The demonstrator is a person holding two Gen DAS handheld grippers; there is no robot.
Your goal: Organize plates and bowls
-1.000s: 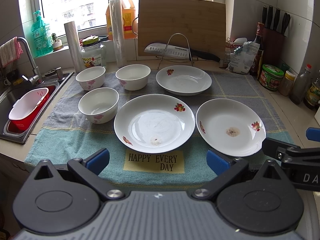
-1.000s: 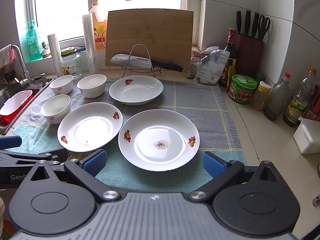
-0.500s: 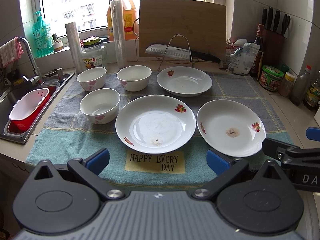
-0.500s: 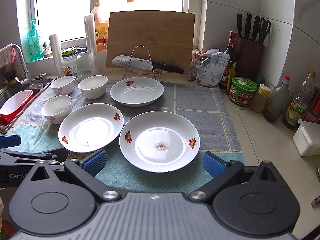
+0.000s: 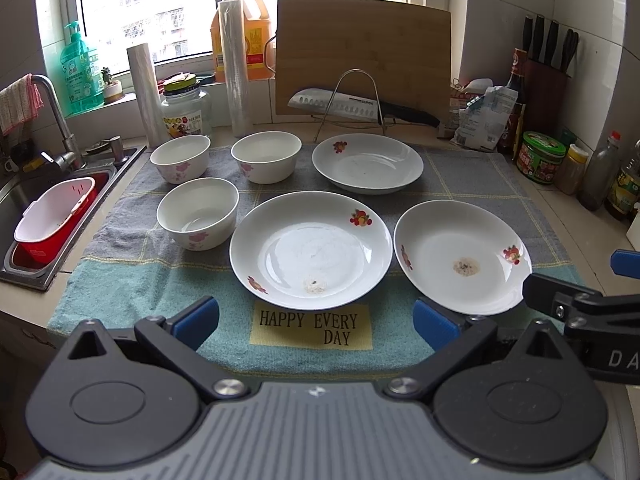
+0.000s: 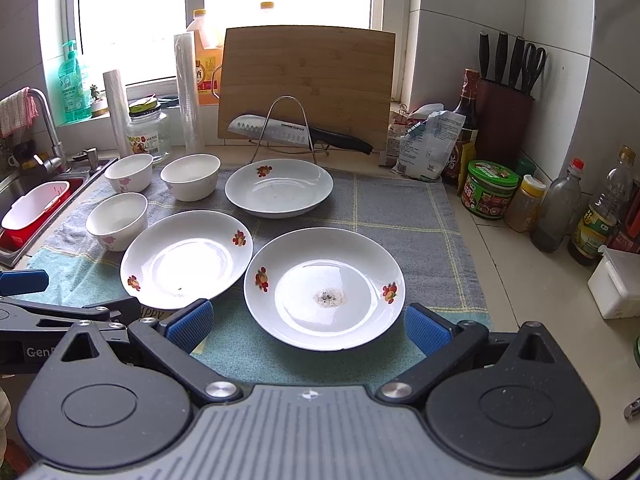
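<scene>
A kitchen counter under a window, covered by a grey-and-teal towel [image 5: 132, 276] that carries all the dishes. The left gripper [image 5: 316, 318] hovers over the towel's near edge with its blue-padded fingers spread wide and empty, just short of the middle plate [image 5: 311, 254]. The right gripper [image 6: 306, 326] is likewise spread and empty, its fingers flanking the near rim of the right plate [image 6: 324, 288] (the one with a dark crumb patch at its centre) without touching it.

Beyond them lie a third plate [image 5: 367, 163] at the back and three bowls [image 5: 198, 213] grouped on the left, all upright and apart from each other.

Only the left view shows the towel's yellow label [image 5: 311, 325]; in the right view the left gripper's arm covers most of it. Only the right view shows a white box [image 6: 614, 282] at the counter's right end.

Behind the dishes a cutting board [image 5: 362, 54] leans against the wall, with a knife [image 5: 360, 104] on a wire rack before it. A sink [image 5: 24, 200] holding a red-and-white basket [image 5: 52, 216] lies to the left; jars and bottles [image 6: 558, 204] stand on the right.
</scene>
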